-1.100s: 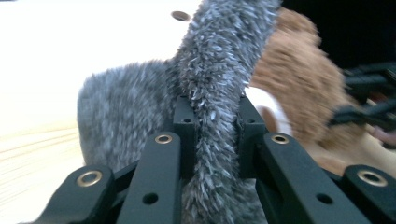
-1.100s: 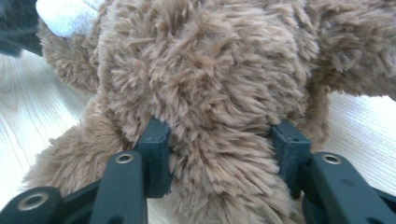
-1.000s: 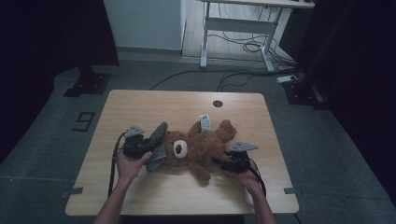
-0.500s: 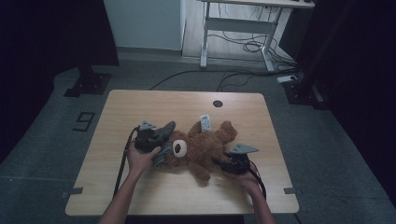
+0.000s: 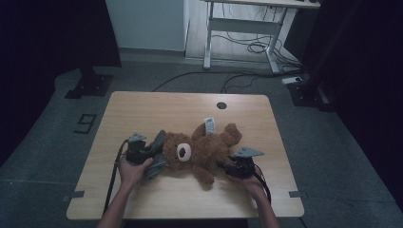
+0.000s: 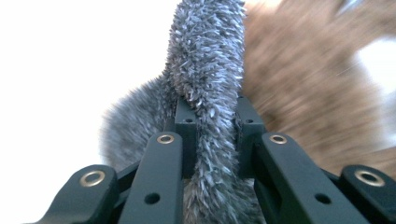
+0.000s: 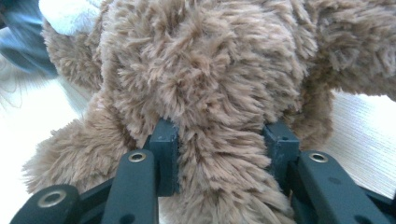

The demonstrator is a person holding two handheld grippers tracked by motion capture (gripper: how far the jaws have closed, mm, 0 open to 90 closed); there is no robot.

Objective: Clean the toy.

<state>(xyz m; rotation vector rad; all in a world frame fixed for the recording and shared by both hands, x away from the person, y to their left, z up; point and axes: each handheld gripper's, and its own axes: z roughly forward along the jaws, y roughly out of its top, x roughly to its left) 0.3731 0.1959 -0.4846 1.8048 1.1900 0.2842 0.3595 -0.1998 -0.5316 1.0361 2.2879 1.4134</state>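
A brown teddy bear lies on its back across the wooden table, its white muzzle turned up. A grey fuzzy piece lies against the bear's head. My left gripper is shut on this grey fuzzy piece, whose pile bulges between the jaws of the left gripper. On the bear's right side, my right gripper grips the plush. Its jaws have just been closing, and the right gripper now pinches a thick fold of the bear's brown fur.
A white label sticks up from the bear. A round cable hole sits near the table's far edge. Behind the table stands a white desk frame with loose cables on the floor.
My left gripper, with the grey piece in it, shifted toward the bear half a second ago and has come back left and slightly down. The right hand has kept still.
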